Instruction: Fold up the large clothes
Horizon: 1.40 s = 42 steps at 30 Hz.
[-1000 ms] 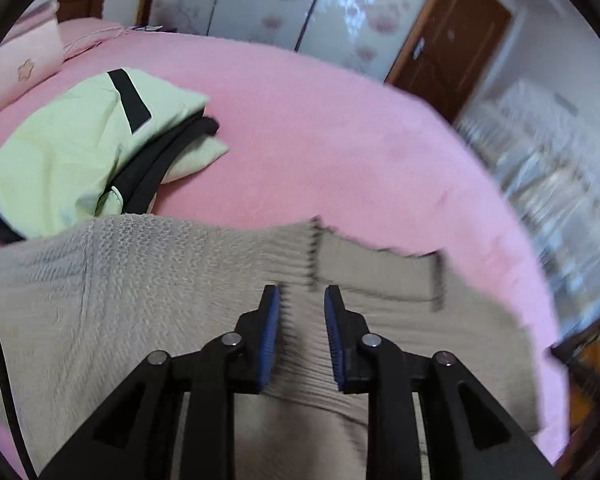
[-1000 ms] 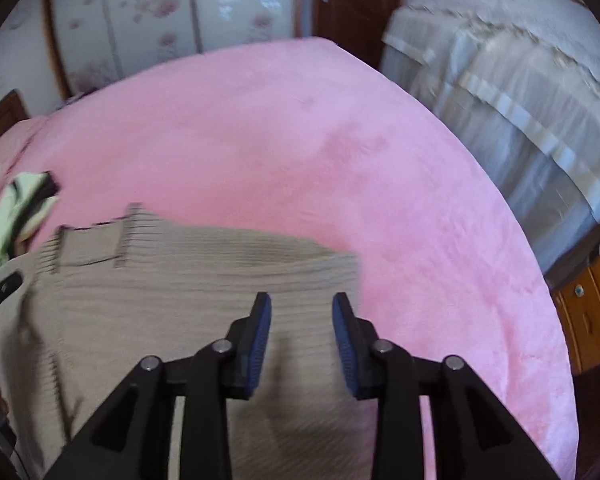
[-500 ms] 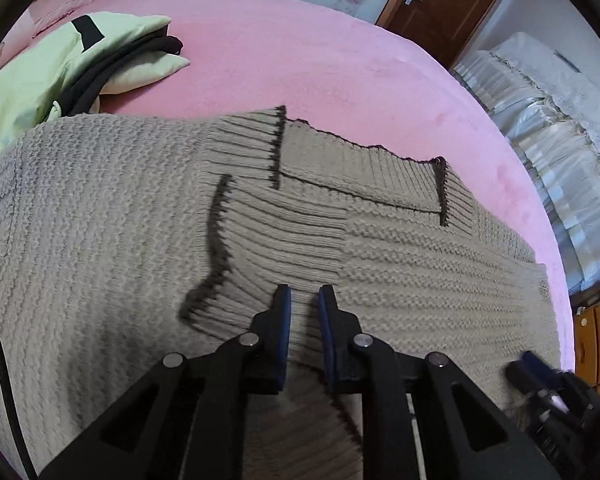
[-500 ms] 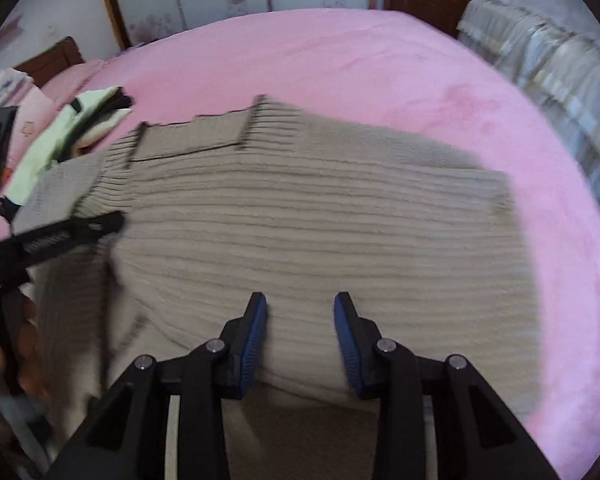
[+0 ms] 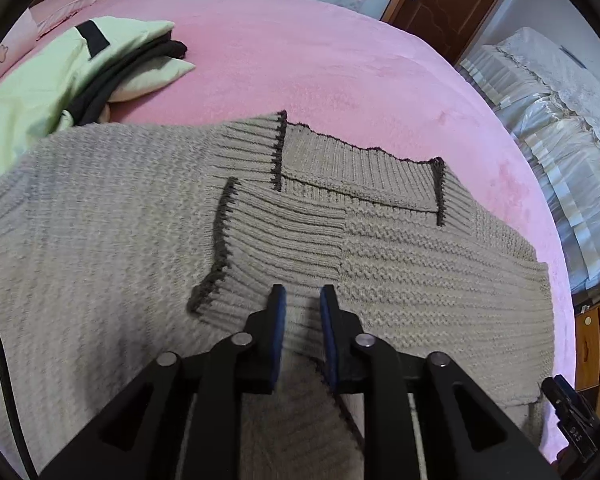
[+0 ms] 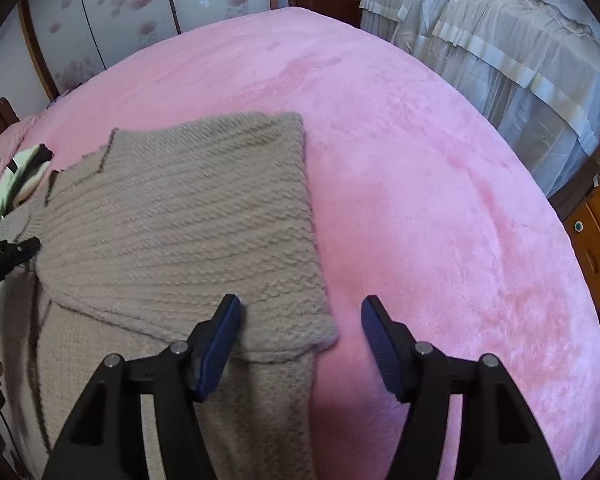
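A beige knit sweater [image 5: 100, 216] with dark-trimmed ribbed edges lies on the pink bed [image 5: 300, 60]. A sleeve is folded across its body, cuff [image 5: 220, 248] toward the left. My left gripper [image 5: 303, 312] is nearly shut on the ribbed sleeve fabric near the cuff. In the right wrist view the sweater [image 6: 180, 216] lies left of centre. My right gripper [image 6: 300, 320] is open and empty over the sweater's folded right corner, apart from the fabric. The left gripper's tip [image 6: 16, 252] shows at the left edge.
A light green and black garment [image 5: 60, 76] lies folded at the bed's far left. A second bed with a pale frilled cover [image 6: 500, 40] stands to the right, with wooden drawers [image 6: 596, 232] beside it. Floral wardrobe doors and a brown door stand behind.
My right gripper has let go of the sweater, opened wide and drawn to its right edge. My left gripper still pinches the sleeve and has lowered it onto the sweater body.
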{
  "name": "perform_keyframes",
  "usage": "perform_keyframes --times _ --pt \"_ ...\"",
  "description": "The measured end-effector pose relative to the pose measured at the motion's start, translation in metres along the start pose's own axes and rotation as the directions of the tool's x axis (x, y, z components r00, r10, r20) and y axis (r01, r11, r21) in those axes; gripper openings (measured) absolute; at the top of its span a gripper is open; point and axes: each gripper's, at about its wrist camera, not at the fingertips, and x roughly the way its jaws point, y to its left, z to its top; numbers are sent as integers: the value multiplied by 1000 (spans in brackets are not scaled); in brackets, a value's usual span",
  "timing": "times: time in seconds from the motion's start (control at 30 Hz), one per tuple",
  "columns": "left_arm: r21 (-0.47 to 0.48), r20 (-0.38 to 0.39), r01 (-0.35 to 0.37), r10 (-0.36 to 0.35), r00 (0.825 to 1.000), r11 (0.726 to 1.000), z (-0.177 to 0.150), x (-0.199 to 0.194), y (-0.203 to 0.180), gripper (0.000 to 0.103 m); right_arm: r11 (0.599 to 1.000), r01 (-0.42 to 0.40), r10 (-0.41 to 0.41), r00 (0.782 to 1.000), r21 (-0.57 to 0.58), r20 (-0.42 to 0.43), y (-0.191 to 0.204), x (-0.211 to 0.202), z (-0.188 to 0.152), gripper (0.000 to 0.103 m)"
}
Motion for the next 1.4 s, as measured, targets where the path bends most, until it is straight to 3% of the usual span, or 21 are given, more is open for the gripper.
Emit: perform_keyframes --times 0.07,0.13,0.23,0.4,0.63,1.0,1.13,1.27,1.4 --pt "14 14 -54 54 998 998 2 -19 -4 54 1000 -23 23 999 -1 30 8 -19 2 63" --pt "31 52 -95 94 994 995 1 -41 -8 73 999 -49 50 997 -17 66 20 -43 2 63" --pt "56 113 -109 103 988 992 -3 -84 -12 80 996 -87 90 991 -34 96 43 -72 9 63" --pt "39 145 -75 68 987 996 -13 -157 -7 84 991 -122 130 979 -64 154 76 -123 9 63" --pt "36 180 -67 59 982 997 -41 -243 26 86 978 -175 192 969 -112 157 142 -167 -5 63" --pt "-164 170 -73 101 980 984 -90 -300 163 86 918 -315 349 930 -240 113 266 -198 -45 63" --pt "-267 157 -97 143 977 959 -107 -301 226 86 887 -342 387 917 -310 96 313 -199 -61 63" --pt "-383 116 -162 222 968 909 -115 -287 295 86 862 -357 410 909 -361 79 353 -191 -70 63" --pt "-468 80 -201 268 960 860 -116 -264 361 86 853 -334 397 914 -401 84 392 -172 -76 63"
